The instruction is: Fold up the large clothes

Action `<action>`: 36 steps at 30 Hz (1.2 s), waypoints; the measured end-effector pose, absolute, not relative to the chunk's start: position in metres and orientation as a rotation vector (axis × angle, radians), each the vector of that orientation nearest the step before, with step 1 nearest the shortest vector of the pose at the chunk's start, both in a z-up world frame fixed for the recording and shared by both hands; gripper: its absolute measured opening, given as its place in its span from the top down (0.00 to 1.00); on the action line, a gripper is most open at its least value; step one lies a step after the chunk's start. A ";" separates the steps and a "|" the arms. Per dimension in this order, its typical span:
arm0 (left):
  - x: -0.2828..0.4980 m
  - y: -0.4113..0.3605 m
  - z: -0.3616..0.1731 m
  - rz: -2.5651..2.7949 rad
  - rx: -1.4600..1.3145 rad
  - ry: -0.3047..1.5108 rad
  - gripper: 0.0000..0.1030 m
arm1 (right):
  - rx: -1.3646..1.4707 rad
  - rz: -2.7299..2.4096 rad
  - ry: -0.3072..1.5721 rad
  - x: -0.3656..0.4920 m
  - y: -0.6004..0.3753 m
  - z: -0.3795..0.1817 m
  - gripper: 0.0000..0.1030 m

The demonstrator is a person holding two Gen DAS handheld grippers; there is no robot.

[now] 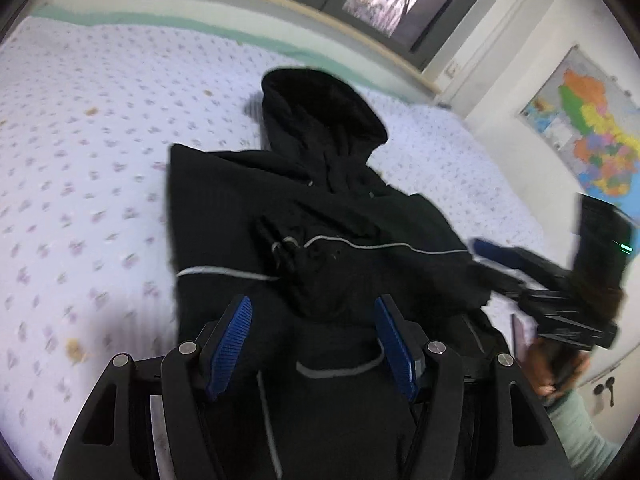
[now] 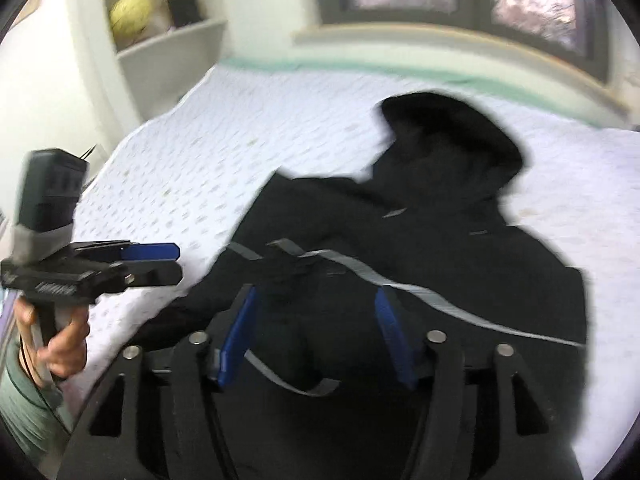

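A black hooded jacket (image 1: 320, 216) with thin grey piping lies on the bed, hood toward the window; it also shows in the right wrist view (image 2: 440, 248). My left gripper (image 1: 312, 320) hovers open over the jacket's lower part, blue pads apart, holding nothing. It appears from the side in the right wrist view (image 2: 160, 264), left of the jacket. My right gripper (image 2: 316, 320) is open above the jacket's near part, empty. It shows in the left wrist view (image 1: 496, 256) at the jacket's right edge, over the bed.
The bed (image 1: 80, 152) has a white sheet with small purple flowers and a green edge by the window sill (image 1: 280, 4). A coloured map (image 1: 592, 132) hangs on the right wall. A white shelf unit (image 2: 160, 40) stands left of the bed.
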State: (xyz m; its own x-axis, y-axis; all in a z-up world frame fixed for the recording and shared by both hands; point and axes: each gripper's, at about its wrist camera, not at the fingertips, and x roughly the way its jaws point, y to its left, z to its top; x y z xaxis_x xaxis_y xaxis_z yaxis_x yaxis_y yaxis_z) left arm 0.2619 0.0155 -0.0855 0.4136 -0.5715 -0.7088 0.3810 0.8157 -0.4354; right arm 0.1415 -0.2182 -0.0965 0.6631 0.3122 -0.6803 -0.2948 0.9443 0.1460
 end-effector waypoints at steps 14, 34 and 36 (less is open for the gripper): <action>0.305 -0.023 -0.090 -0.496 -0.241 0.915 0.81 | 0.154 0.060 0.849 0.129 -0.368 -0.129 0.38; 0.276 0.014 -0.087 -0.398 -0.101 0.891 0.58 | 0.040 0.055 0.912 0.209 -0.303 -0.145 0.34; 0.272 -0.006 -0.077 -0.454 -0.106 0.850 0.58 | 0.057 0.074 0.922 0.228 -0.293 -0.146 0.35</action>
